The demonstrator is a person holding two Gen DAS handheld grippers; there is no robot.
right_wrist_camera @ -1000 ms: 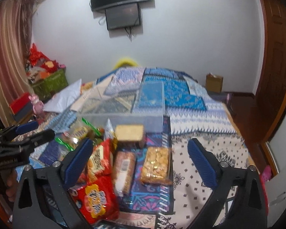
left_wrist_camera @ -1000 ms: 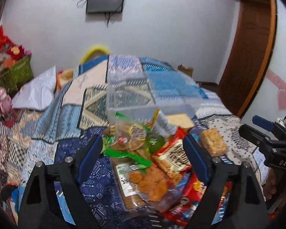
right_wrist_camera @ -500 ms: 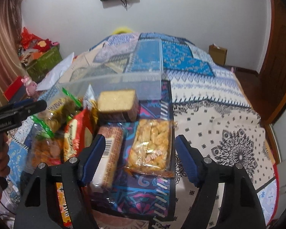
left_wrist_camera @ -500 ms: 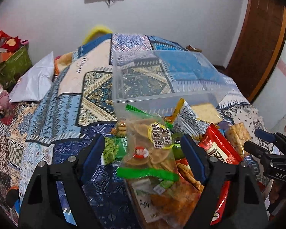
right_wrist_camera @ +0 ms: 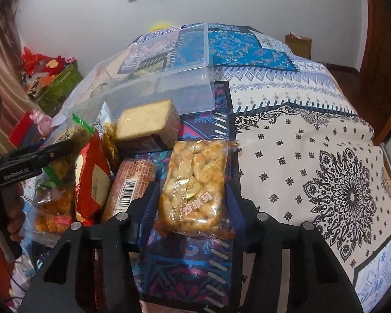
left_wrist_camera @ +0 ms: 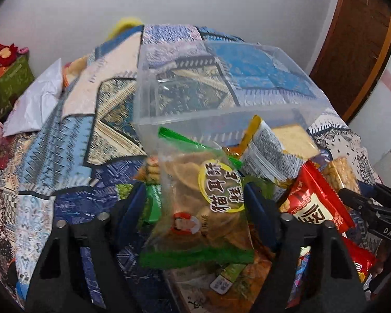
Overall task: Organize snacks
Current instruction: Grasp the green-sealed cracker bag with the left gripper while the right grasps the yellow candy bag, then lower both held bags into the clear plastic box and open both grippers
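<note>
Closing around snacks on the bed: the left gripper (left_wrist_camera: 195,203) flanks a green-edged cracker bag (left_wrist_camera: 195,206), the right gripper (right_wrist_camera: 190,203) a golden puffed-snack pack (right_wrist_camera: 195,185), jaws not visibly pressing yet.

I am counting two grippers, both closing, with one packet sitting between the fingers of each: a green-edged bag of crisps (left_wrist_camera: 203,203) in the left gripper (left_wrist_camera: 195,195), a clear pack of golden puffs (right_wrist_camera: 195,187) in the right gripper (right_wrist_camera: 193,195). Ahead of both tools I am seeing one clear plastic bin (left_wrist_camera: 221,120). Just right of the left tool I am making out two red packets (left_wrist_camera: 315,203), one grey patterned packet (left_wrist_camera: 268,154) and one wrapped cake block (left_wrist_camera: 292,140); at its left finger, one green packet (left_wrist_camera: 151,203); under it, one bag of orange snacks (left_wrist_camera: 234,281). Left of the right tool I am counting one biscuit roll (right_wrist_camera: 129,185). That is making at least nine snack packets.
</note>
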